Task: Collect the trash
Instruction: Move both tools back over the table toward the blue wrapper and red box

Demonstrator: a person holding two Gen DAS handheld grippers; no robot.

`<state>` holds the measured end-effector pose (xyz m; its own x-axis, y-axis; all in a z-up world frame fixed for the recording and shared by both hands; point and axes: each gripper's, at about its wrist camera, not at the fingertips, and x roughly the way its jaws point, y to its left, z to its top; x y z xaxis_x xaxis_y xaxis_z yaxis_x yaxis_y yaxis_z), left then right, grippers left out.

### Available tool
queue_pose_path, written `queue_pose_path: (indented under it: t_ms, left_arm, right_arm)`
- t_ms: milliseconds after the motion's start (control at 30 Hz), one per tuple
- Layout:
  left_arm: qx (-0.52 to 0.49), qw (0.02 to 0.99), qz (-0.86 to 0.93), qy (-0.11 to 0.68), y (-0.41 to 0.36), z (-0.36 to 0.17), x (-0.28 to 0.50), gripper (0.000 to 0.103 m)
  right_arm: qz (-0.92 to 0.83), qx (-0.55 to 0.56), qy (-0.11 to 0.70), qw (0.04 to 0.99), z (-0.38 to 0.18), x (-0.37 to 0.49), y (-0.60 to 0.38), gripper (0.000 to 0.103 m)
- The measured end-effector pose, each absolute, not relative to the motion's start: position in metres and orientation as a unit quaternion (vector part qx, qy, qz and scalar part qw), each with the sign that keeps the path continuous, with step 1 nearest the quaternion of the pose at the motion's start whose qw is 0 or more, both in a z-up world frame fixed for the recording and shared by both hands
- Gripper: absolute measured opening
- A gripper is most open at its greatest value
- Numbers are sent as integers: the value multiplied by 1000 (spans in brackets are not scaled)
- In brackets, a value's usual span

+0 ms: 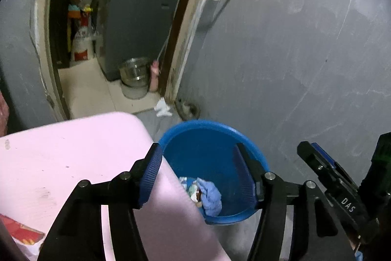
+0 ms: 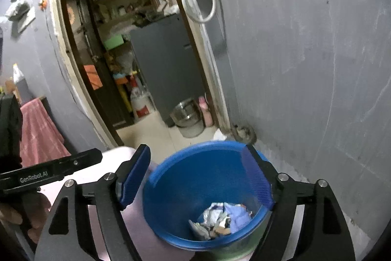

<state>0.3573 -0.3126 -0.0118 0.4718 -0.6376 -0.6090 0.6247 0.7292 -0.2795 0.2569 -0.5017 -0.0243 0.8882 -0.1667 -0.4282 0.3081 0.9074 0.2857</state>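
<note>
A blue plastic bin [image 1: 210, 138] stands on the floor beside a pink table [image 1: 73, 151], against a grey wall. It holds crumpled trash: a blue cloth-like wad [image 1: 210, 195] and wrappers [image 2: 217, 219]. The bin also shows in the right wrist view [image 2: 195, 177]. My left gripper [image 1: 198, 170] is open and empty, held over the table edge and the bin. My right gripper [image 2: 198, 175] is open and empty above the bin mouth. The right gripper's body appears at the right edge of the left wrist view [image 1: 342, 187].
An open doorway [image 1: 117, 40] behind the bin leads to a room with a grey fridge [image 1: 139, 21], a steel pot [image 1: 134, 72] on a white bucket and a pink bottle [image 1: 154, 75]. White scrap [image 1: 162, 109] lies on the floor by the door frame. A red wrapper [image 1: 19, 231] lies on the table.
</note>
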Motion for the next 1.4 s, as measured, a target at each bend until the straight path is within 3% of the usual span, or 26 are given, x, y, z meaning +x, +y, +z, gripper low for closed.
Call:
queue_pose_path:
  t_ms: [133, 267, 433, 533, 1000, 1400]
  left_arm:
    - [-24, 873, -358, 331, -290, 13, 346, 63]
    - [-52, 890, -343, 297, -257, 40, 335, 79]
    - [-72, 910, -314, 260, -213, 68, 317, 87]
    - [-83, 923, -292, 237, -186, 80, 302, 94]
    - [-79, 964, -162, 198, -77, 72, 232, 99]
    - [-87, 966, -80, 232, -22, 18, 180, 99]
  right_arm:
    - [-118, 161, 179, 963, 1, 245, -488, 81]
    - [-107, 149, 154, 971, 27, 232, -472, 92]
    - [-85, 129, 123, 980, 52, 217, -444, 103]
    - [-67, 117, 107, 985, 62, 208, -423, 103]
    - [14, 91, 94, 991, 59, 181, -336, 103]
    - [55, 103, 221, 968, -5, 161, -281, 103]
